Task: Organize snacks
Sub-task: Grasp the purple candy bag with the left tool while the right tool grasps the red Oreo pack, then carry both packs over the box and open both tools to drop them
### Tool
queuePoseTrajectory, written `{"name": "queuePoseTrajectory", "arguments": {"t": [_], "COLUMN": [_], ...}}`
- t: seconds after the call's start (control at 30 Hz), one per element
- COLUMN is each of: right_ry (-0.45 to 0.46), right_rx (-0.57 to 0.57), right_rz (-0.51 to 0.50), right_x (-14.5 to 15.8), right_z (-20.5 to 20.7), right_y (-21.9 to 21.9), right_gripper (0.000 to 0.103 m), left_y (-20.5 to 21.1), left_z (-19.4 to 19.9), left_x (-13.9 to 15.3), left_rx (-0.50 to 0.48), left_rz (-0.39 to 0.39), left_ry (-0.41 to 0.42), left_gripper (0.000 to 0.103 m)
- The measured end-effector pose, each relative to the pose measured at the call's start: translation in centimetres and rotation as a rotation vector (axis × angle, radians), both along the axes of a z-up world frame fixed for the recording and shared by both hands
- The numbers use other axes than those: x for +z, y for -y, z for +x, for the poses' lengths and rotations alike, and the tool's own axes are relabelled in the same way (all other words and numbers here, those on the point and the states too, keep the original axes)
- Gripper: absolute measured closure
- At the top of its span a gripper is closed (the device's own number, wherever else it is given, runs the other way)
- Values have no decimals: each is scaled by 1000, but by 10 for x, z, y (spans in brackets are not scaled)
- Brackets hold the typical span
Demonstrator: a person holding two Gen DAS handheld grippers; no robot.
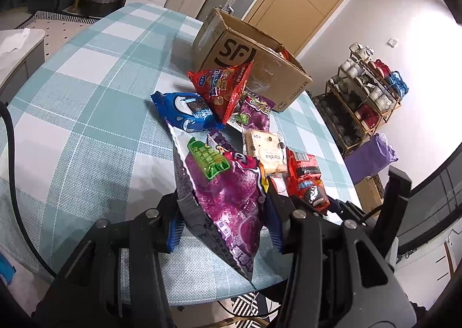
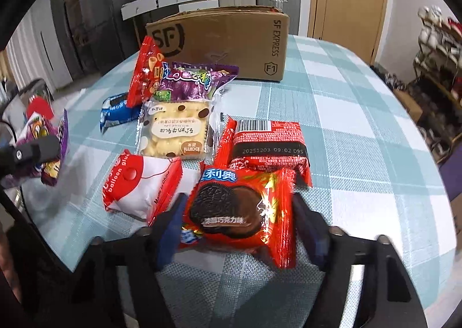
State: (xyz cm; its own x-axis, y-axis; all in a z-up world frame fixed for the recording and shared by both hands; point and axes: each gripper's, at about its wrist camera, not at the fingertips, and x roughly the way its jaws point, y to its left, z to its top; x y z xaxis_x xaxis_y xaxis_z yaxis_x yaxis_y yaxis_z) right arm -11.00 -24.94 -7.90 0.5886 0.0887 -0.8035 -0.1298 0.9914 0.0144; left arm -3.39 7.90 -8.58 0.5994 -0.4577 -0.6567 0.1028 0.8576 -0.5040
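your left tool [image 1: 222, 212] is clamped on a purple snack bag [image 1: 228, 192], its blue pads pressed against both sides of the bag's lower half. the bag is lifted clear of the table [image 1: 86, 114] and tilts up toward the cardboard box [image 1: 260, 68], which stands open at the far side of the checked cloth.

your right tool [image 2: 236, 212] sits around a red cookie pack [image 2: 242, 209] that lies flat on the table, well in front of the box. the fingers [image 2: 170, 224] stand at the pack's left and right edges; whether they already press on the wrapper you cannot tell from here.

the other snacks lie between that pack and the box. a second red pack [image 2: 268, 143] lies barcode up, just behind the cookie pack and partly under it. a clear pack of pale biscuits [image 2: 176, 131] sits to its left, nearer the box. a red and white pouch [image 2: 138, 189] lies left of the cookie pack, touching your left finger. closer to the box, a small purple bag [image 2: 196, 79] rests against a red cone snack bag [image 2: 144, 73], and a blue pack [image 2: 118, 111] lies to their left. the box front shows a big round logo.
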Motion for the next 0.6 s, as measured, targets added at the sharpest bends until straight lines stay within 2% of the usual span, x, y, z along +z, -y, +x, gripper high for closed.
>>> {"name": "queuePoseTrajectory", "arguments": {"t": [0.13,0.6], "right_ry": [-4,107], "right_rx": [-2,17], "right_rz": [61,163], "right_x": [3,50], "right_z": [-1,-23], "right_y": [6,16], "right_gripper": [52,52], "left_y": [2,11], "left_z": [-1,-10], "left_x": [0,7], "left_rx": [-2,3], "left_rz": [13,86], "left_ry": [4,58], "left_gripper": [59,59]}}
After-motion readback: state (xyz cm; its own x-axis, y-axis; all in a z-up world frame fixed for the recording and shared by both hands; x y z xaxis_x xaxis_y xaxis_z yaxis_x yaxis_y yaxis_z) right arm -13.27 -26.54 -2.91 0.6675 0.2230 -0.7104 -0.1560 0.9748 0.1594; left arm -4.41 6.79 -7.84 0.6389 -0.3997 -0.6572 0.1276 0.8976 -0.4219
